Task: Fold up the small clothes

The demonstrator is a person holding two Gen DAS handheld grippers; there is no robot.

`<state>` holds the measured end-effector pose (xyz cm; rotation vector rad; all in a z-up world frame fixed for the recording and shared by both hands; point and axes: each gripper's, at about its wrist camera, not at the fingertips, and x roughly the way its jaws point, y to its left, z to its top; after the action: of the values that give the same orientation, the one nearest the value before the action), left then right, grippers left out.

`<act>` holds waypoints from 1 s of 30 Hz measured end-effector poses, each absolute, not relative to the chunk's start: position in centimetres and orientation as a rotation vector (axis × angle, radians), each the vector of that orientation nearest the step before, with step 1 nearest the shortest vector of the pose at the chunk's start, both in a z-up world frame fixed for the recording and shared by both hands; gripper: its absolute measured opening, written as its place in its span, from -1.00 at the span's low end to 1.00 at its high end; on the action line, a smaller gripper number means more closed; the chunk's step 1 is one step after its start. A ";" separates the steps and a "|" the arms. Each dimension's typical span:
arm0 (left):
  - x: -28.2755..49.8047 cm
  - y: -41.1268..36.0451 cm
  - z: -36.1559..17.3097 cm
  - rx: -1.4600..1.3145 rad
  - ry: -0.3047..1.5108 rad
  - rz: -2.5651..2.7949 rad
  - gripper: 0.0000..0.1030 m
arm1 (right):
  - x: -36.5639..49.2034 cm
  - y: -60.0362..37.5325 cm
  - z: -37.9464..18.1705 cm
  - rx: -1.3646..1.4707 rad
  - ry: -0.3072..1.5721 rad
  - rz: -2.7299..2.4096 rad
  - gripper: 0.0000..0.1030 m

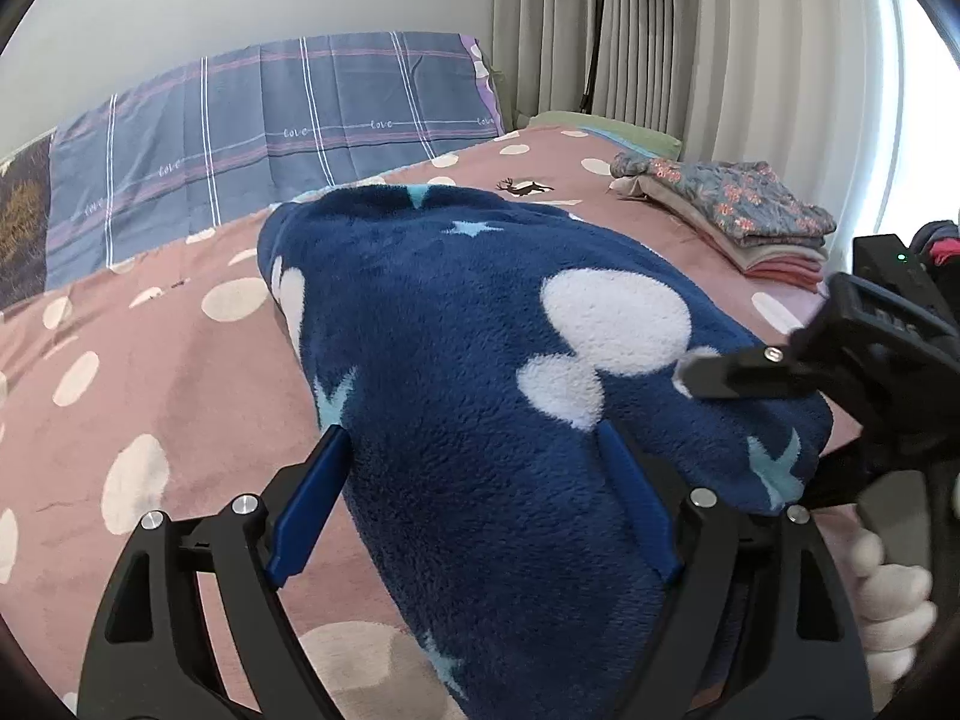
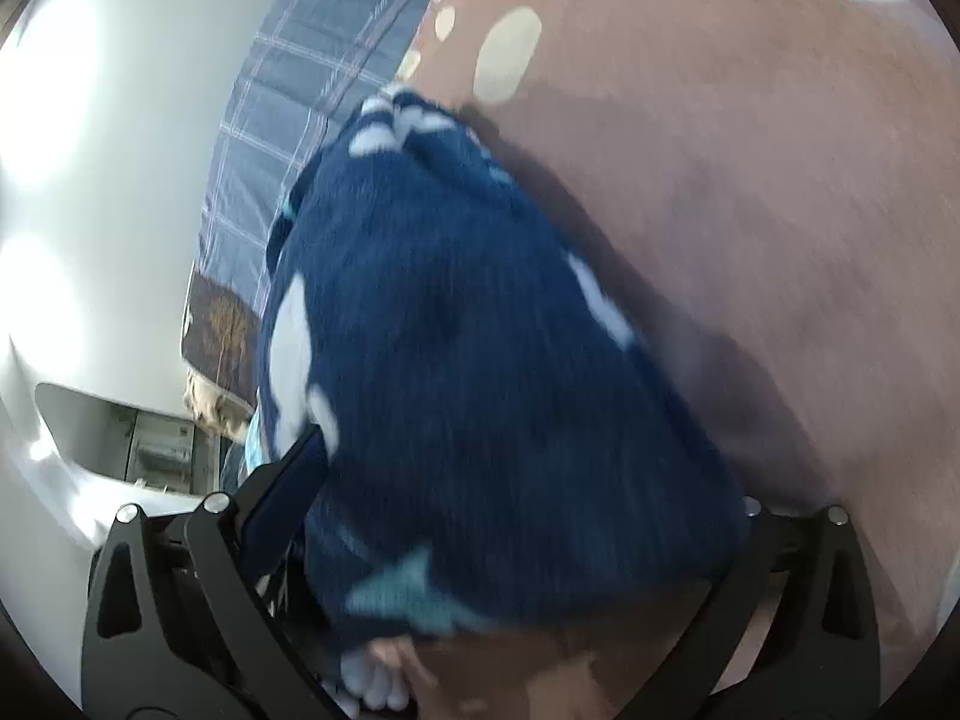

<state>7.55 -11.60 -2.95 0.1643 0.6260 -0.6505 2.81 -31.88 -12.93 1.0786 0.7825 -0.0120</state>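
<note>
Both tongs angle downward over the bed (image 1: 150,372), the left tongs (image 1: 474,504) spread wide astride the near end of the navy star-patterned fleece garment (image 1: 456,312), the right tongs (image 2: 516,516) agape at its right edge, gripping nothing.

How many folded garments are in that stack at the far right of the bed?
About 4: a floral garment on top, beige layers under it, pink ones at the bottom. Edges blur together, so more may be hidden inside the stack.
</note>
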 end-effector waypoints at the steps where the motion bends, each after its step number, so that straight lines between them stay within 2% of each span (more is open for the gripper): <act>1: 7.6 -11.5 -2.9 0.159 0.629 -0.652 0.64 | 2.9 -32.0 -12.8 1.072 0.772 -0.020 0.96; 5: 8.7 -10.2 -1.7 0.066 0.663 -0.705 0.72 | 2.4 -31.5 -12.8 1.011 0.733 -0.009 0.86; 10: 16.3 -6.7 0.1 -0.137 0.647 -0.611 0.90 | 1.8 -32.0 -13.0 1.007 0.740 0.039 0.81; 15: 28.0 -7.3 -4.8 -0.340 0.901 -0.644 0.90 | 1.8 -31.8 -13.0 0.990 0.744 0.042 0.82; 18: 31.4 -8.2 -8.0 -0.501 0.992 -0.722 0.90 | 2.2 -31.9 -13.1 0.999 0.752 0.059 0.84; 19: 31.7 -8.7 -8.3 -0.516 0.988 -0.743 0.74 | 2.2 -32.1 -13.2 1.007 0.755 0.062 0.84; 20: 31.7 -9.4 -8.2 -0.502 0.965 -0.779 0.43 | 2.3 -32.4 -13.2 1.019 0.758 0.064 0.84; 21: 31.2 -10.1 -7.9 -0.469 0.943 -0.790 0.41 | 2.4 -32.6 -13.1 1.022 0.758 0.065 0.81; 22: 31.0 -10.4 -7.5 -0.448 0.924 -0.788 0.23 | 2.6 -32.7 -12.9 1.011 0.754 0.065 0.75; 23: 30.6 -10.5 -6.8 -0.416 0.894 -0.792 0.11 | 2.8 -32.8 -12.7 0.997 0.746 0.069 0.60; 27: 29.3 -10.5 -3.3 -0.275 0.766 -0.727 0.00 | 3.6 -32.6 -8.5 0.847 0.675 0.116 0.14; 30: 29.3 -8.9 0.1 -0.243 0.668 -0.676 -0.01 | 5.7 -31.8 -3.6 0.677 0.568 0.148 0.10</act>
<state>29.29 -8.94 0.12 -0.2433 0.6675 -0.6759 5.66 -31.82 -3.62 0.6769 0.5680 0.1481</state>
